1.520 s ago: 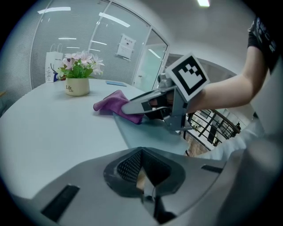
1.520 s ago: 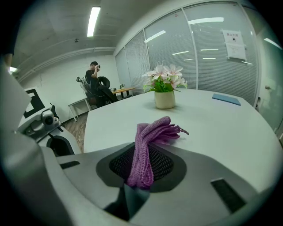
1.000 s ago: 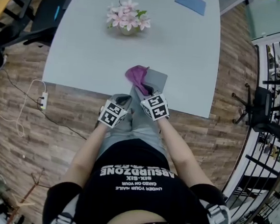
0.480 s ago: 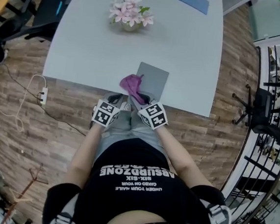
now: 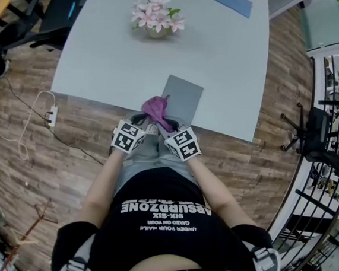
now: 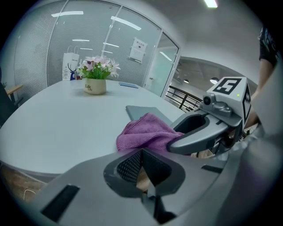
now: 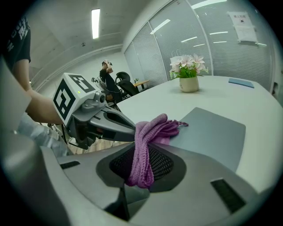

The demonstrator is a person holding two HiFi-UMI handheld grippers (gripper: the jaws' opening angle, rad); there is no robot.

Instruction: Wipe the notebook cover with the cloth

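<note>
A flat grey notebook (image 5: 185, 96) lies at the near edge of the pale table (image 5: 106, 54). At its near-left corner, a purple cloth (image 5: 155, 107) spills onto the table, with my right gripper (image 5: 163, 123) shut on it. In the right gripper view the cloth (image 7: 152, 132) is pinched between the jaws of that gripper (image 7: 141, 165) and trails toward the notebook (image 7: 212, 132). Just left of it my left gripper (image 5: 140, 118) hovers off the table edge. The left gripper (image 6: 141, 165) is shut on nothing, with the cloth (image 6: 143, 134) and notebook (image 6: 141, 111) ahead of it.
A pot of pink flowers (image 5: 157, 19) stands at the far middle of the table, and a blue flat item (image 5: 233, 1) lies at the far right corner. A power strip (image 5: 53, 118) lies on the wood floor to the left. An office chair (image 5: 313, 128) stands by a railing on the right.
My right gripper has pulled the cloth back across the notebook toward the near-left edge, uncovering most of the cover. Both grippers have drawn closer to the person.
</note>
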